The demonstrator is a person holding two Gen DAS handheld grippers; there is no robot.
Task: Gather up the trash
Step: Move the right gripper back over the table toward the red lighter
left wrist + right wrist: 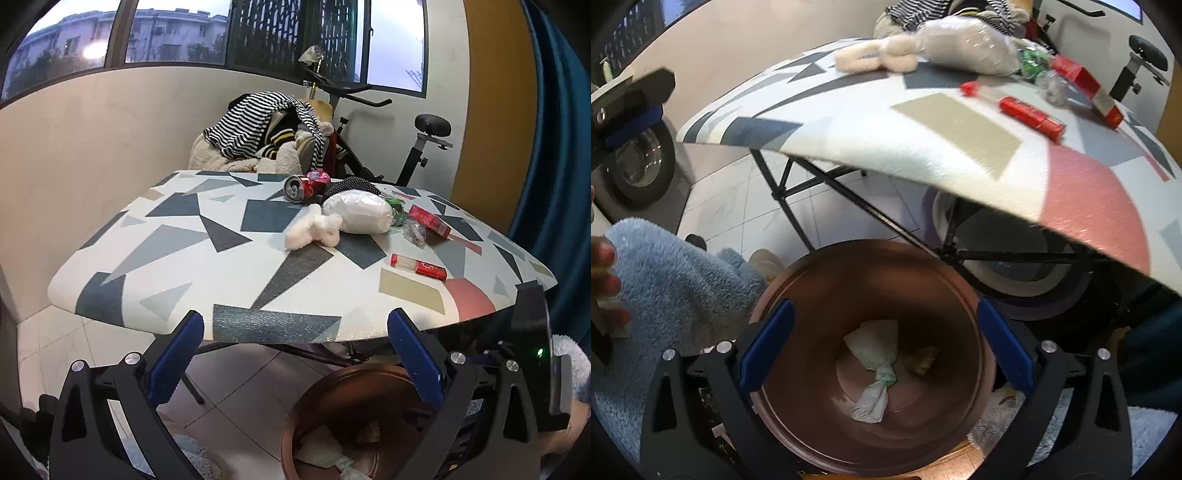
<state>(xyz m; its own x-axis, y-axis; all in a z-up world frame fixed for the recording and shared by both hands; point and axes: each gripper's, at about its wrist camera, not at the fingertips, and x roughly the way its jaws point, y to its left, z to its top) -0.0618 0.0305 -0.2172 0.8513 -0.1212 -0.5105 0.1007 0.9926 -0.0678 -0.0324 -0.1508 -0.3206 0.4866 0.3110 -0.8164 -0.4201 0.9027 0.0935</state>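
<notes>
both tongs gape wide and hold nothing: the left gripper (295,354) low in frame before the table (229,258), the right gripper (886,350) over the brown bin (798,417). a can (300,187), white bag (360,211) and red tube (419,266) lie upper right on the table.

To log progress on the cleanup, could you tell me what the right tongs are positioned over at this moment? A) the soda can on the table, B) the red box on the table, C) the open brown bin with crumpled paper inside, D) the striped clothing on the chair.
C: the right tongs are open and empty directly above the brown bin, whose bottom holds a crumpled paper wad.
</notes>
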